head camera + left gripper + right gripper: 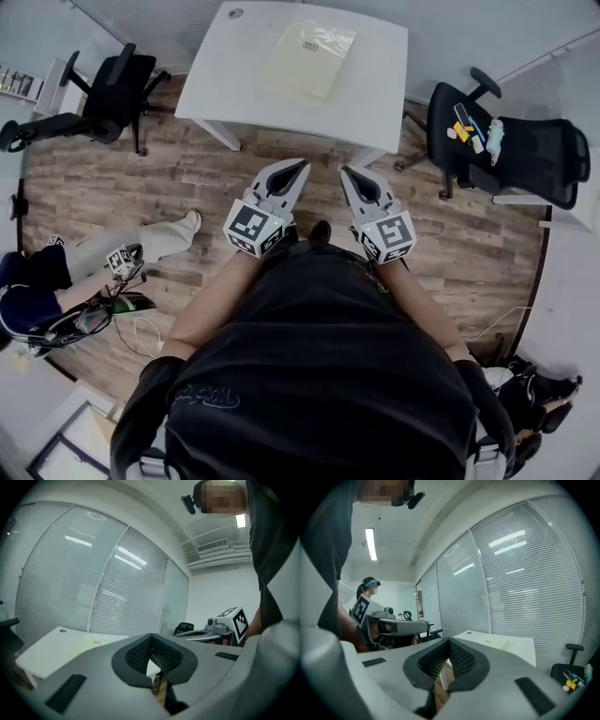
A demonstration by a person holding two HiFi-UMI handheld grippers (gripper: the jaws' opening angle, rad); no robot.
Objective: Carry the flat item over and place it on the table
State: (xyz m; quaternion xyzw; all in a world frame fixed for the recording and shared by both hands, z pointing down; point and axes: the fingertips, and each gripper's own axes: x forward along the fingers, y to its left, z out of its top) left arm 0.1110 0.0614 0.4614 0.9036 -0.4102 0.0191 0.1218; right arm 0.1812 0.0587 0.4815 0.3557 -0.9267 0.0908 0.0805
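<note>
The left gripper's (302, 165) two fingers are pressed together at the tips, with only the hollow between their ribbed black pads (136, 654) showing and nothing caught in it. The right gripper (345, 172) is the same: its fingers meet at the tips and it holds nothing. The person's hands hold both grippers close in front of the black shirt (319, 366), side by side and apart from each other. Their tips point toward the near edge of the white table (375, 84) and are short of it, over the wood-plank floor (141, 197). The flat item (307, 58), a pale yellowish sheet-like pack with a small label near its far end, lies on the tabletop around its middle. It is clear of every edge and well apart from both grippers. A small round grommet (234, 13) sits near the table's far left corner. Off the table's right edge stands a black office chair (525, 155) with several small coloured objects (469, 127) on its seat. Another black office chair (117, 89) stands off the table's left edge. Further left on the floor, a second person (37, 291) sits with legs stretched out, and a marker-cube gripper (120, 261) is beside them.
</note>
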